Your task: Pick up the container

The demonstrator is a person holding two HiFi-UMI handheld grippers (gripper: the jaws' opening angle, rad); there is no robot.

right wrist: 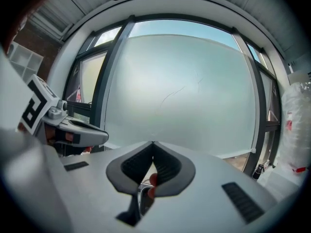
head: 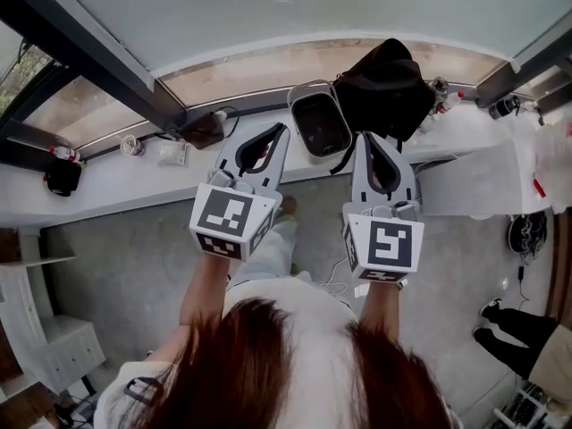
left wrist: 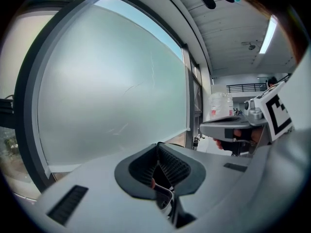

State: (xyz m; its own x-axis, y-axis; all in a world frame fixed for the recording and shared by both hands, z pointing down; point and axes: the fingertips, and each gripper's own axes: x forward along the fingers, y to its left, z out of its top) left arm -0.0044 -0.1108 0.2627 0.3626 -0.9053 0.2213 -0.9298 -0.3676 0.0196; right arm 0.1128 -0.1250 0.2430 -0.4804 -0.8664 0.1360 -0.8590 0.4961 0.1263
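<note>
2 sets of jaws are pressed tip to tip with nothing between them, those of the left gripper (head: 282, 130) and those of the right gripper (head: 365, 138). Both are held out side by side in front of the person and aimed at the frosted window (left wrist: 112, 81). From above, the tips sit on either side of the container (head: 295, 114), an open rectangular tub with a dark inside. It stands gripped by neither on the white tabletop (head: 116, 181) under the window, with a black bag (head: 384, 88) just beside it on the right.
</note>
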